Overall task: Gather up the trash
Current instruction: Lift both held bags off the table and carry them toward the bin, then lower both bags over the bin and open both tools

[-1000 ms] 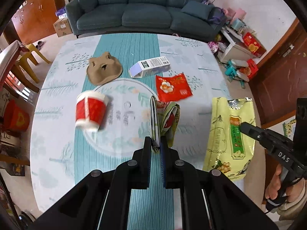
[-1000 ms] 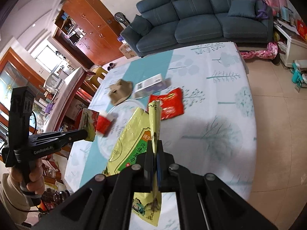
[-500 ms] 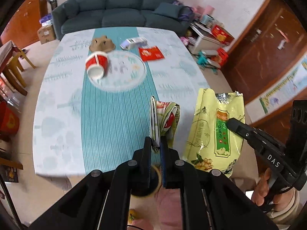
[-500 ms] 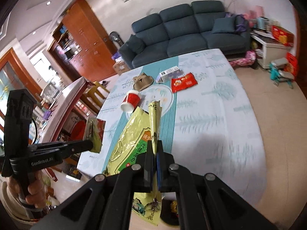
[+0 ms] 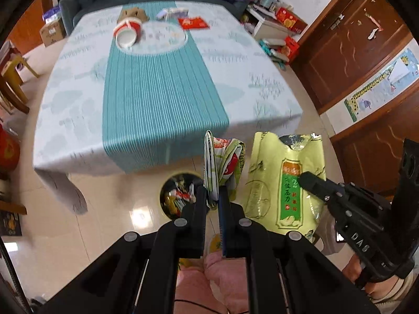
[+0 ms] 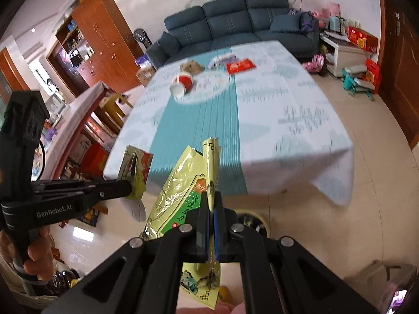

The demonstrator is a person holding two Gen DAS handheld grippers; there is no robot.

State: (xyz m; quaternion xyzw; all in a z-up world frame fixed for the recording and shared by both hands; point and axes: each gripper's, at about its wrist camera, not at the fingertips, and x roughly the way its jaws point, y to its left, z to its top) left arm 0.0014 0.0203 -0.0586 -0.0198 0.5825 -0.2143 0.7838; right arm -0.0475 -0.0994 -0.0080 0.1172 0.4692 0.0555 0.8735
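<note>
I'm seeing the left claw [image 5: 212, 196] clamping a crumpled snack wrapper [image 5: 225, 162], the right claw [image 6: 211, 204] clamping a yellow-green bag [image 6: 183, 191] with Chinese print, too blurred to read. Both are hanging past the surface [image 5: 146, 96] edge, above a trash bin [image 5: 175, 193] on the floor. Claw bodies are reading "DAS" and "GenRobot.AI". A red cup [image 5: 128, 31] is lying on the surface.

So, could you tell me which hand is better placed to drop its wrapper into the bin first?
Probably the left: its tool holds the crumpled wrapper right beside the bin opening, while the yellow bag in the right tool hangs farther off.
</note>
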